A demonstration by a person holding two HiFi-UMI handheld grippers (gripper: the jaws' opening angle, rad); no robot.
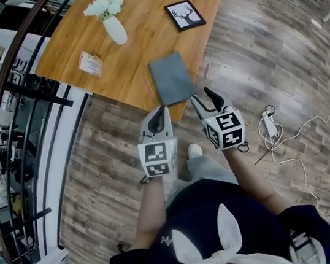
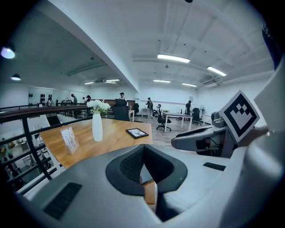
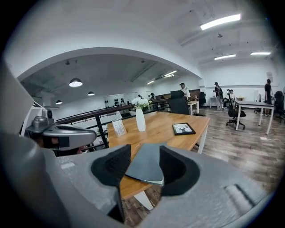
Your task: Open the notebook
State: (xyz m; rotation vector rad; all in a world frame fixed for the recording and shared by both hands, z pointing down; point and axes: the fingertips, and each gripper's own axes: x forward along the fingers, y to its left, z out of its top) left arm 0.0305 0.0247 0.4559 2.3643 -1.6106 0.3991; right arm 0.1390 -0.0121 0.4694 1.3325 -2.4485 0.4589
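Right gripper view: my right hand-held gripper [image 3: 144,152], jaws apart, frames the notebook [image 3: 147,168] at the bench [image 3: 160,127] edge to catch its cover.

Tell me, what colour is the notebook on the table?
The notebook is plain dark grey; the head view shows it best.

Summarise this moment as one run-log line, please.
stage: pre-grasp | notebook: closed, at table edge | left gripper: jaws together, empty | right gripper: jaws apart, aimed at notebook, no grip
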